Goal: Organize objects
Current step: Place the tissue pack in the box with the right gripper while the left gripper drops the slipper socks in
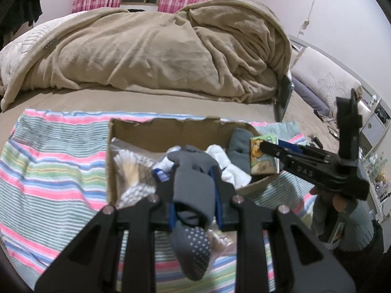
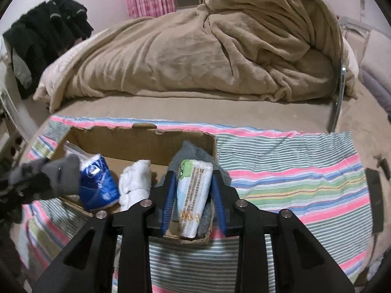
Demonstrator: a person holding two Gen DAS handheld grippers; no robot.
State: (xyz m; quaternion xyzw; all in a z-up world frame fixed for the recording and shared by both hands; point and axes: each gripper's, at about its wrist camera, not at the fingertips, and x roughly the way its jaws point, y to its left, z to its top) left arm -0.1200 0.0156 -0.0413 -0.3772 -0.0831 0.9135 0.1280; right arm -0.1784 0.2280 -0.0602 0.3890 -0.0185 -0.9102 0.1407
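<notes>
A cardboard box (image 1: 171,128) sits on a striped cloth on the bed; it also shows in the right wrist view (image 2: 136,141). My left gripper (image 1: 194,171) is shut on a grey sock with white grip dots (image 1: 191,190), held over the box's near edge; the sock shows at the left of the right wrist view (image 2: 61,178). My right gripper (image 2: 193,180) is shut on a tissue pack (image 2: 193,195), held over the box's right part; the left wrist view shows the gripper (image 1: 264,150) and the pack (image 1: 262,157). Inside lie white socks (image 2: 135,183), a blue pack (image 2: 99,188) and a grey cloth (image 1: 240,146).
The striped cloth (image 2: 293,175) covers the near part of the bed. A rumpled tan blanket (image 1: 158,48) lies behind the box. A metal bed rail (image 2: 339,97) stands at the right. Dark clothes (image 2: 44,34) hang at the far left.
</notes>
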